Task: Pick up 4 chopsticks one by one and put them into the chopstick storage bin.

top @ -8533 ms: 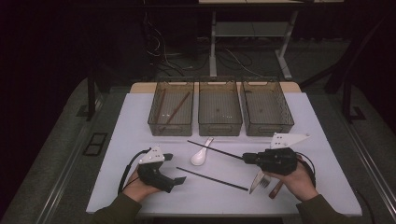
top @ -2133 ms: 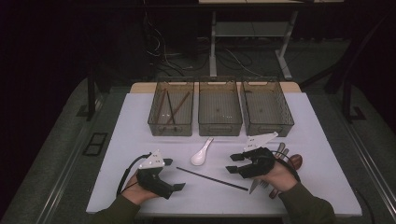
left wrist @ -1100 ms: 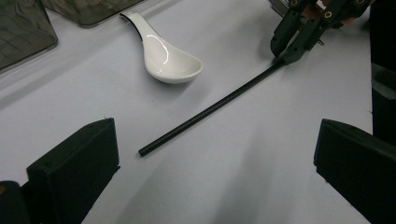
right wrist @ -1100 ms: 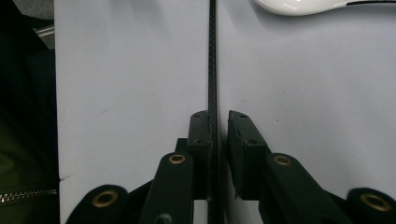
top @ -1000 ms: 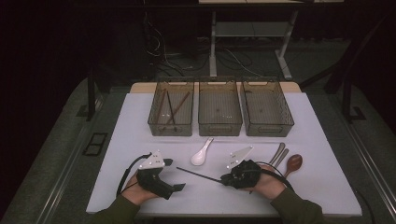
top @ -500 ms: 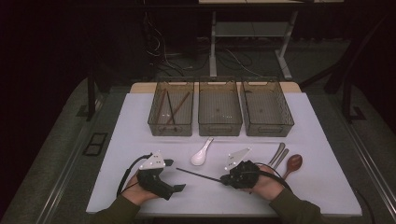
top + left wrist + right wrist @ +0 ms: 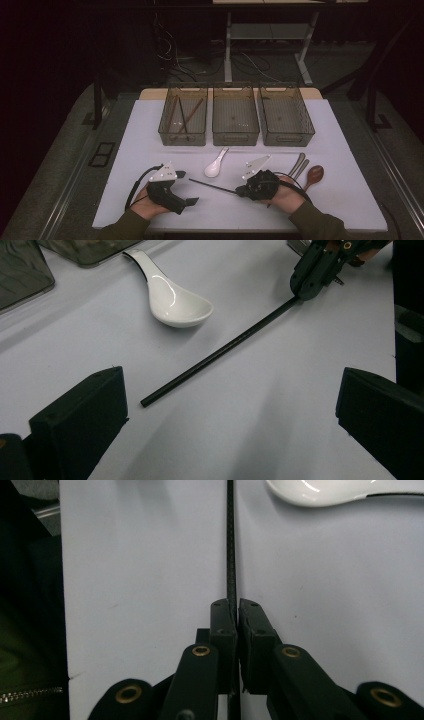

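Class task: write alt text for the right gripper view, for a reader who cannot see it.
The right gripper is shut on a thin black chopstick, which runs straight up the picture from between its black jaws. It lies on a white table, and part of a white ceramic spoon shows at the top right.

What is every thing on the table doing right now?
Black chopstick: lying flat, one end pinched.
Right gripper: shut on the black chopstick.
Left gripper: open, holding nothing.
White spoon: lying loose, bowl up.
Left bin: holds brown chopsticks.
Middle bin: looks empty.
Right bin: looks empty.
Wooden spoon: lying loose.
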